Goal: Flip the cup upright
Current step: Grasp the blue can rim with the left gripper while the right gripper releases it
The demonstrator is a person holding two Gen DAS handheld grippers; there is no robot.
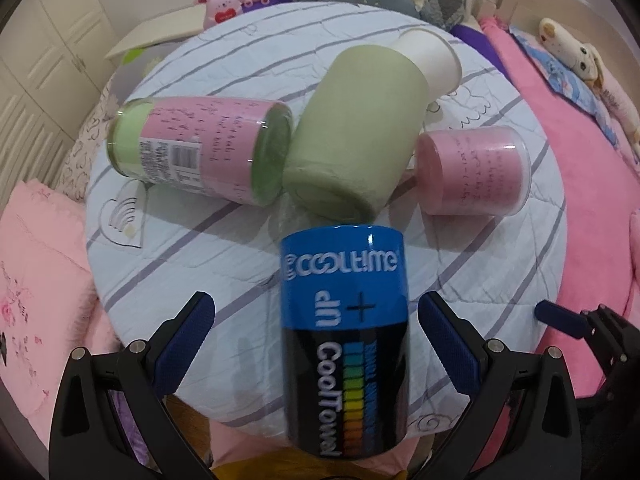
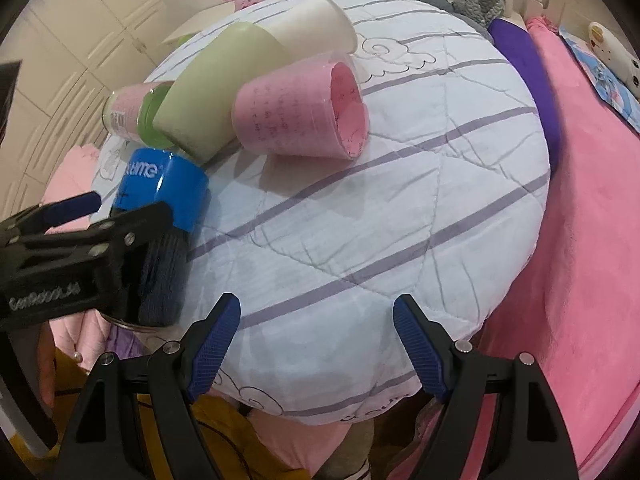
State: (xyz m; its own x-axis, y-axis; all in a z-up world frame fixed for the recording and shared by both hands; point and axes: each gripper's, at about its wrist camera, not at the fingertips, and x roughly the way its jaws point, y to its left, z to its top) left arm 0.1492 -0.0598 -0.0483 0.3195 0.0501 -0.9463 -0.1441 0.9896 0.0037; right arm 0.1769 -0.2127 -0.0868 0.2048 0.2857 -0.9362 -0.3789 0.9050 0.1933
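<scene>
A blue and black cup (image 1: pixel 346 332) labelled CoolTowel lies on its side on a round quilted cushion (image 1: pixel 224 248). My left gripper (image 1: pixel 316 320) is open with its fingers either side of the cup, not touching it. The same cup (image 2: pixel 160 216) and the left gripper (image 2: pixel 116 220) around it show at the left of the right wrist view. My right gripper (image 2: pixel 316 320) is open and empty over the cushion's near edge (image 2: pixel 360 360).
Beyond the blue cup lie a pink and green cup (image 1: pixel 200 144), an olive cup (image 1: pixel 352 136) nested with a white cup (image 1: pixel 432 56), and a pink cup (image 1: pixel 472 168), all on their sides. Plush toys (image 1: pixel 236 0) sit behind. A pink blanket (image 1: pixel 580 200) lies to the right.
</scene>
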